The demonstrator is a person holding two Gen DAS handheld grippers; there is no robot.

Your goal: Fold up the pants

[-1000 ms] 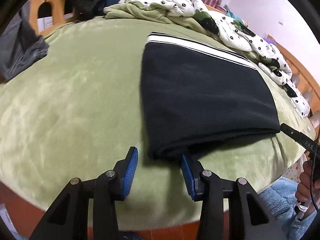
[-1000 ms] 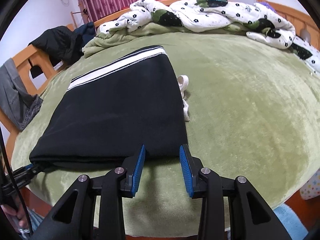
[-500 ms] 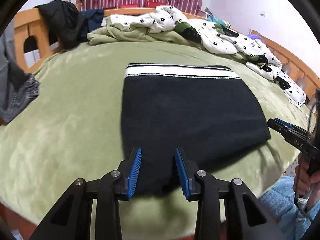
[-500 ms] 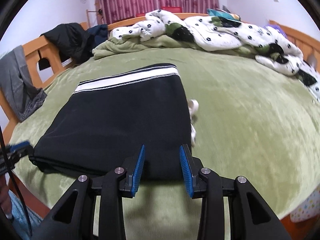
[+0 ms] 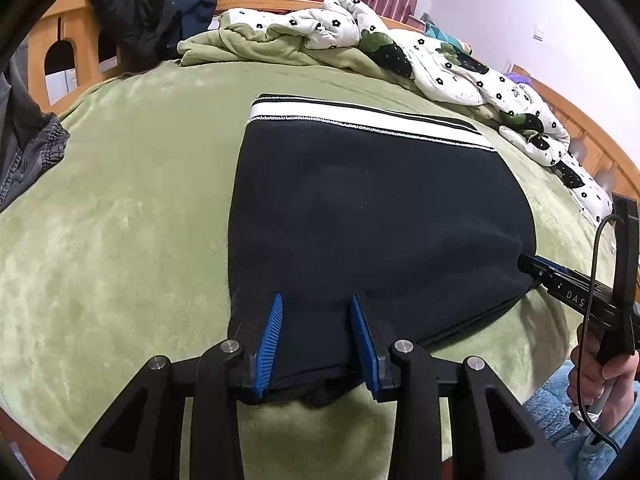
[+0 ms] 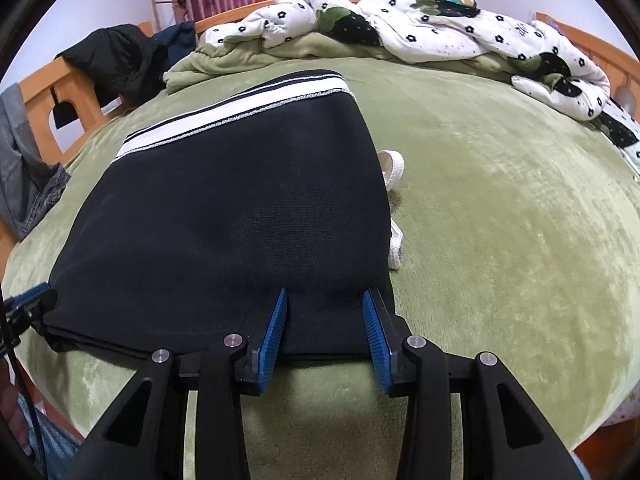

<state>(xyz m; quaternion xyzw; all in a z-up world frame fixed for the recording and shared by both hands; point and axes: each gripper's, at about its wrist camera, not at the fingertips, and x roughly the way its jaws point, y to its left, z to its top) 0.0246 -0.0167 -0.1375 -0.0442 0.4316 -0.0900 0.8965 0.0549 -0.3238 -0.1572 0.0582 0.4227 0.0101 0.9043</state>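
Now the folded pants point(image 5: 380, 216) point waistband-away, each tool point(image 5: 316, 340) point(image 6: 326, 336) spread, straddling the near hem.

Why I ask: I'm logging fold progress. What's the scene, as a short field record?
garment: black pants, folded, flat on green blanket
waistband: white-striped, at far end
left claw: open, straddling the near edge
right claw: open, straddling the near edge by its right corner
drawstring: white, sticking out beside the right edge
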